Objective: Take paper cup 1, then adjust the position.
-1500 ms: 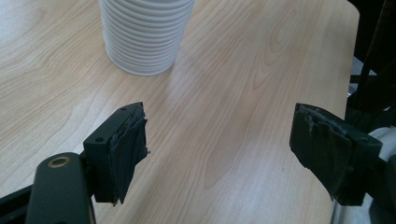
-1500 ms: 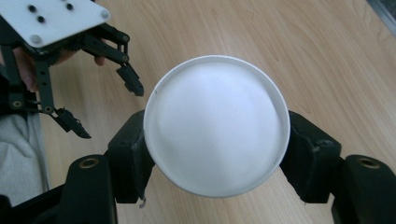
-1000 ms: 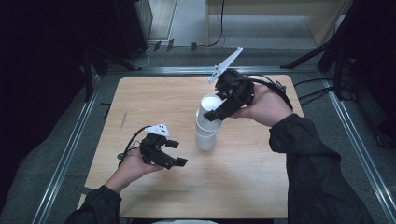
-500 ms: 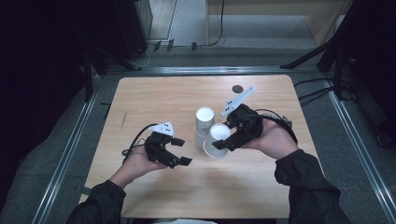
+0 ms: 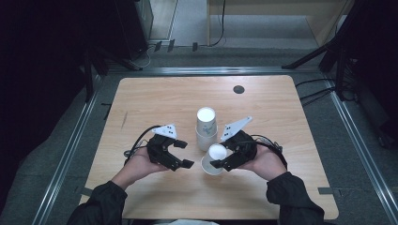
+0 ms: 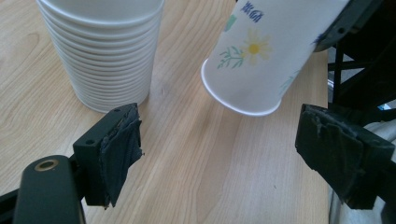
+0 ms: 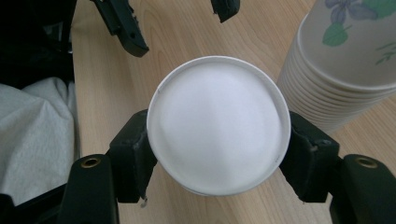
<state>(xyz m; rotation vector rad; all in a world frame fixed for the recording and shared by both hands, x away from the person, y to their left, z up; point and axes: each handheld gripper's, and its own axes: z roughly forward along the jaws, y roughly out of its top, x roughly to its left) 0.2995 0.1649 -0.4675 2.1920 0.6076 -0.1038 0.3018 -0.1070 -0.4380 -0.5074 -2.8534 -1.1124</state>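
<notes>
Right gripper view shows the right gripper (image 7: pixel 218 158) clamped on a single paper cup (image 7: pixel 218 123), upside down, its white bottom facing the camera and a jaw pressing each side of the wall. My worry is the thin paper: squeeze harder and the wall could buckle, or the cup could slip out crooked. From the high view the cup (image 5: pixel 214 159) sits low over the wooden table (image 5: pixel 155 98), near the front edge and just beside the stack of cups (image 5: pixel 206 127); its rim looks tilted, so if let go now it may roll, or knock the stack. The left gripper (image 5: pixel 179 153) waits near it with its jaws apart and nothing between them. Seen from the left gripper view, the cup (image 6: pixel 266 51) is white with a yellow daisy and green sprigs printed on it, and its rolled rim is clean and round.
</notes>
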